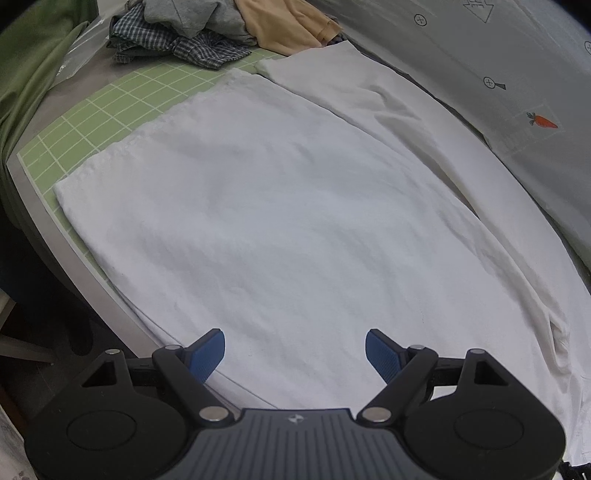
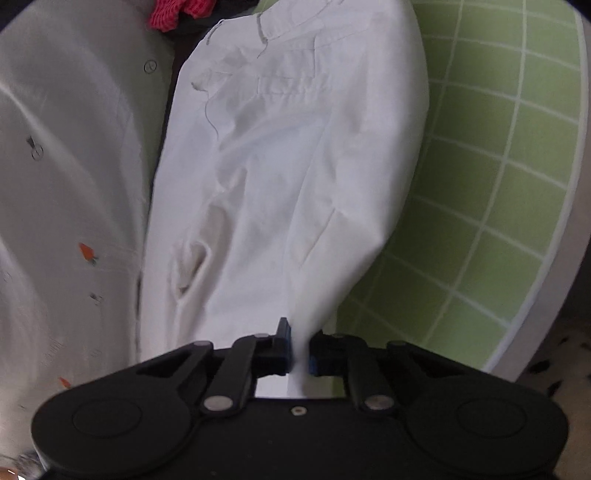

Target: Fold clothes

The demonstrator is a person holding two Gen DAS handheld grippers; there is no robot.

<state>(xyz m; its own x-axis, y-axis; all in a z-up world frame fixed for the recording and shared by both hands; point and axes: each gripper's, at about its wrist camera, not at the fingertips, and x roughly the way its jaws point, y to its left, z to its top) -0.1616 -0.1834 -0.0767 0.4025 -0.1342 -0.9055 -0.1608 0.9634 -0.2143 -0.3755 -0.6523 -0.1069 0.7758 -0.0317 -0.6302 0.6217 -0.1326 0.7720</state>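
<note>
White trousers (image 1: 280, 206) lie spread flat on a green grid mat (image 1: 122, 110), legs running toward the far side. My left gripper (image 1: 294, 354) hovers open just above the near part of the white cloth, nothing between its blue pads. In the right wrist view the same white trousers (image 2: 280, 177) stretch away toward the waistband and pocket. My right gripper (image 2: 298, 347) is shut on a pinched edge of the cloth, which rises in a fold from the green grid mat (image 2: 480, 206).
A heap of checked, grey and tan clothes (image 1: 207, 33) sits at the mat's far end. A pale sheet printed with carrots (image 1: 517, 96) lies along the trousers; a red knit item (image 2: 177, 14) lies beyond it. The table edge (image 1: 48, 229) runs on the left.
</note>
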